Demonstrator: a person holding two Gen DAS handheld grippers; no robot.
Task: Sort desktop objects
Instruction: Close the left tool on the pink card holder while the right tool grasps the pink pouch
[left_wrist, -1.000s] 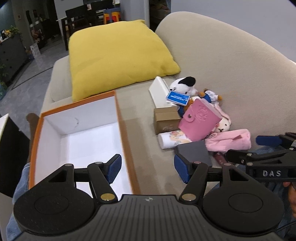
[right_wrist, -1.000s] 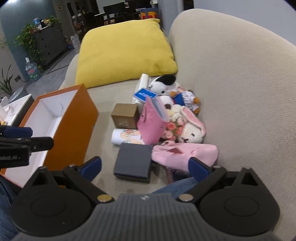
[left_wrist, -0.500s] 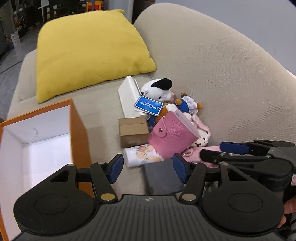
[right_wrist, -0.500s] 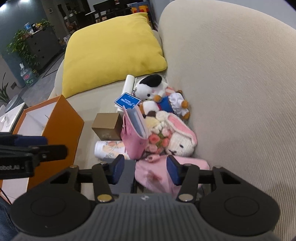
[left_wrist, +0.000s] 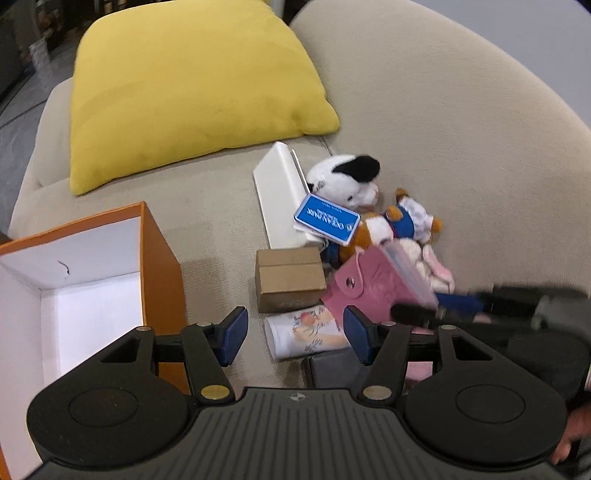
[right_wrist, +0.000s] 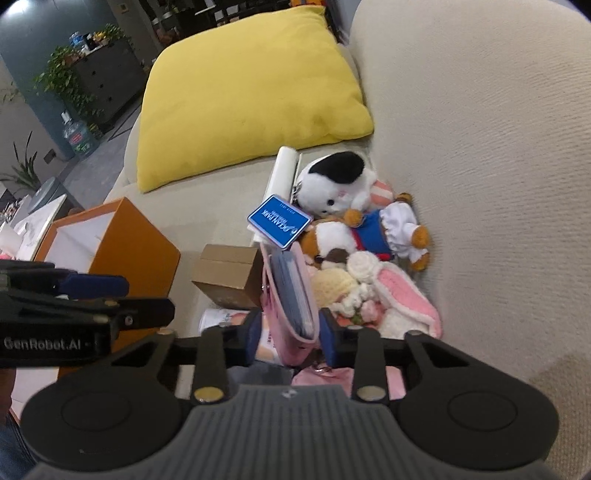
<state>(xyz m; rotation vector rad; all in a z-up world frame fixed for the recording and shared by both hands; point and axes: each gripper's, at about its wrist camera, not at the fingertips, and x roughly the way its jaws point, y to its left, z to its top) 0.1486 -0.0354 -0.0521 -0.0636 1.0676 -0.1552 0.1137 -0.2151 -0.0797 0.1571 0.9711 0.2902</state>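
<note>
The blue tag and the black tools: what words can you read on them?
"OCEAN PARK": on the blue tag; the smaller line beneath is too small to read.
"GenRobot.AI": on the left tool, seen from the right wrist view.
The white tube has pictures; any print is too blurred to read.

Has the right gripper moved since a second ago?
Yes. The right gripper has gone forward into the pile and narrowed: its fingers, then wide apart near the grey box, now flank the pink card holder, closer to the yellow cushion.
</note>
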